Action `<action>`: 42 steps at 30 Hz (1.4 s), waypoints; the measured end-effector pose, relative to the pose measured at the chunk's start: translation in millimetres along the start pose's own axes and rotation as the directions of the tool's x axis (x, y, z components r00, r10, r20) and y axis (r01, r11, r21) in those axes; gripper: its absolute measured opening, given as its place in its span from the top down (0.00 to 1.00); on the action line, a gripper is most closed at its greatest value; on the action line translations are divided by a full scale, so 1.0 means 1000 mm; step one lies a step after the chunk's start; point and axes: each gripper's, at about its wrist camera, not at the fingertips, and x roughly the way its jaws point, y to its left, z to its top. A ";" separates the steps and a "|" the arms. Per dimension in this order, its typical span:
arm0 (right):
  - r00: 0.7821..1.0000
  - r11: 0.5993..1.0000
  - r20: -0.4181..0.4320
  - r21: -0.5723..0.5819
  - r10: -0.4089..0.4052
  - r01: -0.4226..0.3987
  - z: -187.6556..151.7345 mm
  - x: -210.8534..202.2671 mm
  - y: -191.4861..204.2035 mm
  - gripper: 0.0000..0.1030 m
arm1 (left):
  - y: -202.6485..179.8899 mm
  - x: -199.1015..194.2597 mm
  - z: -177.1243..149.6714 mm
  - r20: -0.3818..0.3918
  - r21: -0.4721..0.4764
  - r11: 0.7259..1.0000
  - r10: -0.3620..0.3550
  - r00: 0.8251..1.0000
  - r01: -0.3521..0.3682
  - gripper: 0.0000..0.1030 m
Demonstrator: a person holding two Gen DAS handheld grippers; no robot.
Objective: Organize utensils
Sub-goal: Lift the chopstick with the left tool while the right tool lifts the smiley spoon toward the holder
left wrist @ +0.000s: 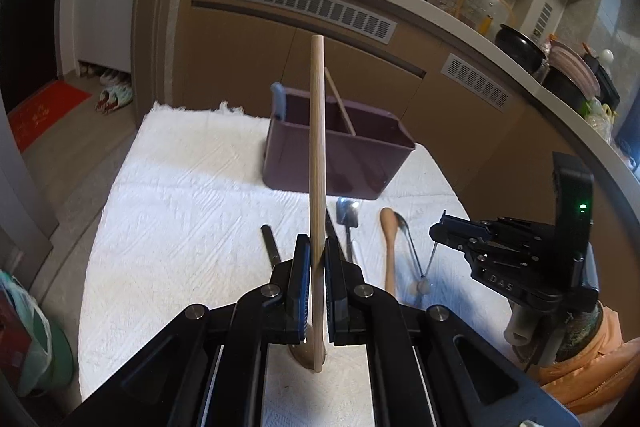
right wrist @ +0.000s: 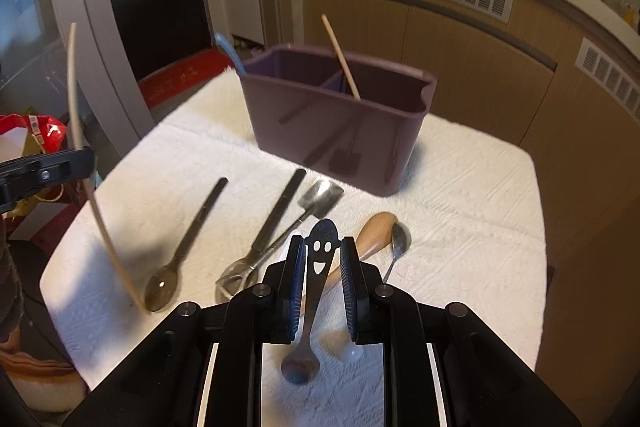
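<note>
My left gripper is shut on a long wooden spoon, held upright with its bowl down near the cloth; it also shows in the right wrist view. My right gripper holds a metal spoon with a smiley-face handle between its pads, bowl down. The purple utensil caddy stands at the back of the table with a wooden stick and a blue handle in it; it also shows in the left wrist view.
On the white cloth lie a dark spoon, a black-handled utensil, a small metal spade spoon, a wooden spoon and a small metal spoon. Kitchen cabinets stand behind.
</note>
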 end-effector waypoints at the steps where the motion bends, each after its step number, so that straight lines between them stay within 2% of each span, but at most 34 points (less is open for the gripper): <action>1: 1.000 1.000 0.019 -0.003 -0.001 0.001 0.000 -0.008 0.001 0.82 | -0.005 -0.002 0.002 0.006 0.015 1.000 0.000 1.000 0.000 0.95; 6: 0.993 1.000 0.114 -0.025 0.003 0.000 0.009 -0.043 0.008 0.82 | -0.033 -0.014 0.016 0.051 0.099 0.995 -0.004 0.999 -0.001 0.95; 12: 0.976 0.998 0.219 -0.056 -0.017 0.030 0.032 -0.081 0.012 0.82 | -0.057 -0.031 0.043 0.131 0.175 0.984 -0.001 0.991 -0.022 0.95; 15: 0.962 0.994 0.269 -0.079 -0.048 0.071 0.051 -0.100 0.011 0.82 | -0.066 -0.041 0.067 0.173 0.209 0.977 -0.009 0.985 -0.028 0.95; 19: 0.940 0.987 0.330 -0.097 -0.090 0.129 0.080 -0.122 0.008 0.82 | -0.079 -0.050 0.101 0.259 0.253 0.965 0.008 0.966 -0.076 0.95; 23: 0.921 0.982 0.370 -0.084 -0.124 0.167 0.114 -0.135 -0.002 0.82 | -0.086 -0.043 0.136 0.292 0.263 0.961 0.008 0.957 -0.088 0.95; 27: 0.912 0.978 0.382 -0.073 -0.153 0.195 0.145 -0.131 -0.014 0.82 | -0.088 -0.025 0.163 0.311 0.277 0.955 0.017 0.950 -0.107 0.95; 34: 0.931 0.979 0.327 -0.067 -0.161 0.192 0.178 -0.085 -0.034 0.82 | -0.067 0.036 0.189 0.241 0.246 0.964 0.045 0.970 -0.106 0.95; 42: 0.974 0.988 0.190 -0.066 -0.126 0.141 0.173 -0.001 -0.042 0.82 | -0.028 0.119 0.185 0.094 0.177 0.979 0.086 0.992 -0.101 0.95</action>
